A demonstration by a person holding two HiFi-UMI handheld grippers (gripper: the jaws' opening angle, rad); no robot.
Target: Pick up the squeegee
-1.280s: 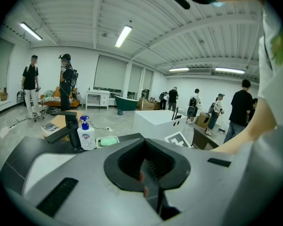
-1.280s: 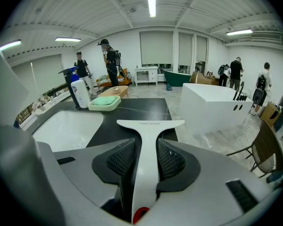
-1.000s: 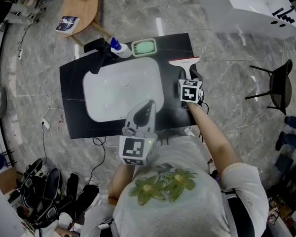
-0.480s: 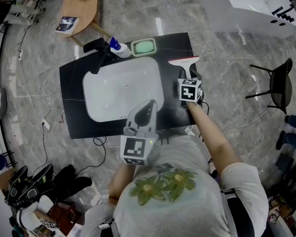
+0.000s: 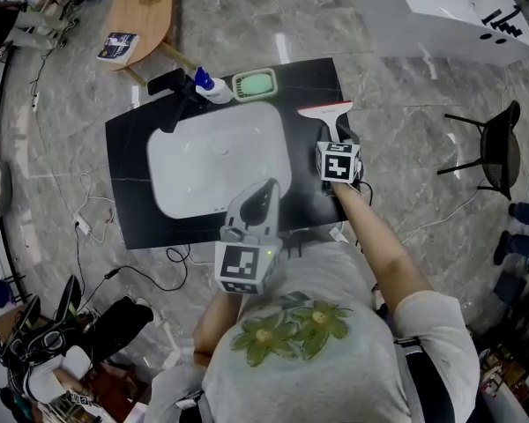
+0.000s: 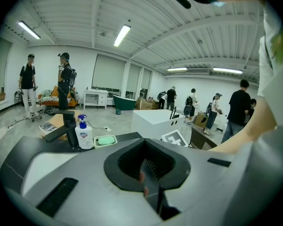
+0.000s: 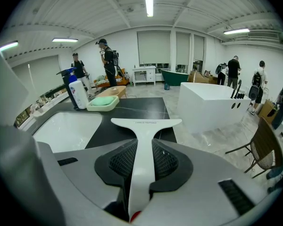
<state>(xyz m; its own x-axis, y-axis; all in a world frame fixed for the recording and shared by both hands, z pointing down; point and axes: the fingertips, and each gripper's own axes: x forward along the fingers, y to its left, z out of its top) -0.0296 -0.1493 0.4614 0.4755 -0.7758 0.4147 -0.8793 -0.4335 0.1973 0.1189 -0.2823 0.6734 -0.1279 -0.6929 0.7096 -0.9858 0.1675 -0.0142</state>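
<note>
The white squeegee (image 5: 329, 110) lies on the right side of the black countertop (image 5: 128, 210), blade away from me. My right gripper (image 5: 335, 141) points down at it, and its jaws are shut on the handle. In the right gripper view the squeegee (image 7: 146, 126) runs straight out between the dark pads (image 7: 166, 161) of the right gripper (image 7: 142, 173), its blade resting on the counter. My left gripper (image 5: 266, 189) hovers over the counter's near edge by the white sink (image 5: 172, 192); in the left gripper view this left gripper (image 6: 148, 182) is shut with nothing in it.
At the back of the counter stand a black faucet (image 5: 170, 85), a soap bottle (image 5: 213, 86) and a green soap dish (image 5: 257, 84). A black chair (image 5: 498, 148) and a white tub (image 5: 441, 11) are to the right. Cables and bags (image 5: 70, 342) lie on the floor at left.
Both grippers and the squeegee stay where they were. The bags and a person at the lower left of the floor have shifted.
</note>
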